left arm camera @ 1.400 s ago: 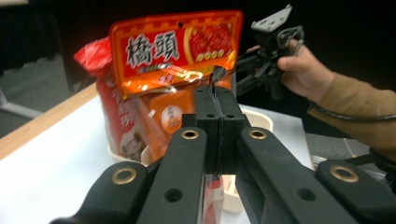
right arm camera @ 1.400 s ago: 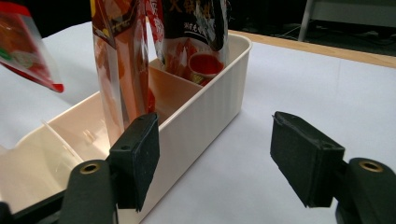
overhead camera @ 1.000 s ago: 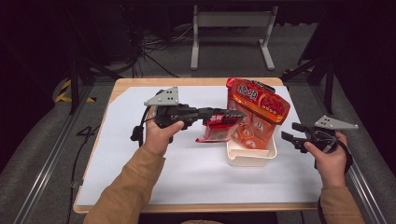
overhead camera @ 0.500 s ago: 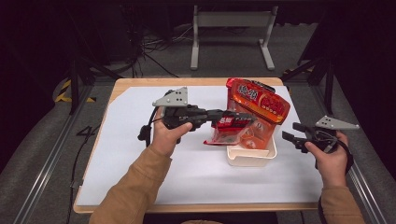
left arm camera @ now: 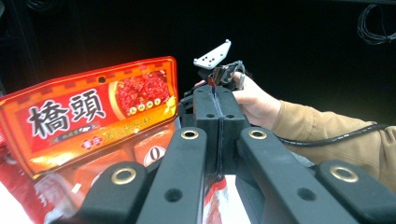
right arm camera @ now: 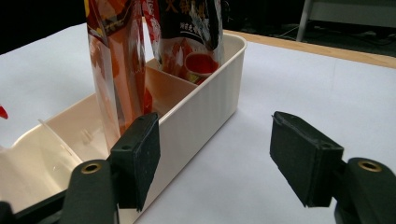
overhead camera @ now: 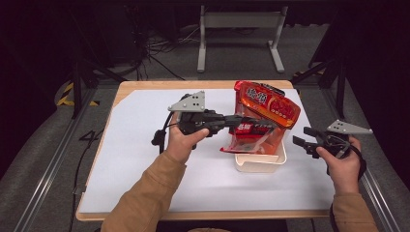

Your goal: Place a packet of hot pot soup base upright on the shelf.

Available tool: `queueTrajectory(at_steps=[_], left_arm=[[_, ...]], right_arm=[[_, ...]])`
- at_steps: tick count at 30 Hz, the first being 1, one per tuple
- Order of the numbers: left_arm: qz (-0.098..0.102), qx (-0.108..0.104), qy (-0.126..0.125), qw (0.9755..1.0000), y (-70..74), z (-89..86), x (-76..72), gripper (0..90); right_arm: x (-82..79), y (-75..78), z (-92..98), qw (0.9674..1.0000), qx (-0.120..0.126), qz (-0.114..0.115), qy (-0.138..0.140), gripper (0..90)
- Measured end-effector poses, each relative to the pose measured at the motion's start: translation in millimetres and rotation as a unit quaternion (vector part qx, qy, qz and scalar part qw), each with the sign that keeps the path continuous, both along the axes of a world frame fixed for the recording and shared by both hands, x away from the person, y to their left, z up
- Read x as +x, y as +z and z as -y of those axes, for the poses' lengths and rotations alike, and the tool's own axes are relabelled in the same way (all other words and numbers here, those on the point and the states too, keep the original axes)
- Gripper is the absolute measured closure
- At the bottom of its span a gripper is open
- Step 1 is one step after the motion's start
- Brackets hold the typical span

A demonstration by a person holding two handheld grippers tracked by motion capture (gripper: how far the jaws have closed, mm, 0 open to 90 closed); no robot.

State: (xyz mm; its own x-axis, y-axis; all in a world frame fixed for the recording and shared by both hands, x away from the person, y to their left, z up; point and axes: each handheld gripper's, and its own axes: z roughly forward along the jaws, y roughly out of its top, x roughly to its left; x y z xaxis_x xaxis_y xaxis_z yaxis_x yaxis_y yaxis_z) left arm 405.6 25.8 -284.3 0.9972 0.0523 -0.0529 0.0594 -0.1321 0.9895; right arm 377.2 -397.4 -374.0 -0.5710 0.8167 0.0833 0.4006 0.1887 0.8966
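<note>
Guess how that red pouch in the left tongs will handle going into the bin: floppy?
Likely floppy: the red pouch hangs slanted from the left tongs, pinched at one edge. Its glossy film looks slippery. Probably light, and apt to lean in the cream bin.

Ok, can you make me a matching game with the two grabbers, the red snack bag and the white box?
Things:
1. left gripper
2. right gripper
3. standing red bag
4. cream box

States:
A. open, holding nothing
B. divided into compartments
C. upright at the far end of the box
D. shut on a second red bag

Pairs: 1-D, 2-A, 3-C, 4-B
</note>
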Motion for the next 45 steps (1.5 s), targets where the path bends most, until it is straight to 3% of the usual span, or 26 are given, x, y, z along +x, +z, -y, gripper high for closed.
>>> queueTrajectory(at_steps=[10, 26, 45], left_arm=[[0.005, 0.014, -0.005, 0.9999, -3.3, 16.3, 1.4, 90.0], [0.006, 0.014, -0.005, 0.9999, -12.2, 31.7, 5.1, 90.0], [-0.005, 0.013, -0.016, 0.9998, -27.9, 63.8, 7.7, 90.0]], right_arm=[[-0.5, 0.4, 1.3, 1.0000, 0.001, 0.001, -0.001, 33.7], [-0.1, -1.0, 2.9, 1.0000, 0.003, 0.000, -0.002, 33.8], [-0.9, -0.7, 5.3, 1.0000, 0.009, 0.000, -0.002, 33.5]])
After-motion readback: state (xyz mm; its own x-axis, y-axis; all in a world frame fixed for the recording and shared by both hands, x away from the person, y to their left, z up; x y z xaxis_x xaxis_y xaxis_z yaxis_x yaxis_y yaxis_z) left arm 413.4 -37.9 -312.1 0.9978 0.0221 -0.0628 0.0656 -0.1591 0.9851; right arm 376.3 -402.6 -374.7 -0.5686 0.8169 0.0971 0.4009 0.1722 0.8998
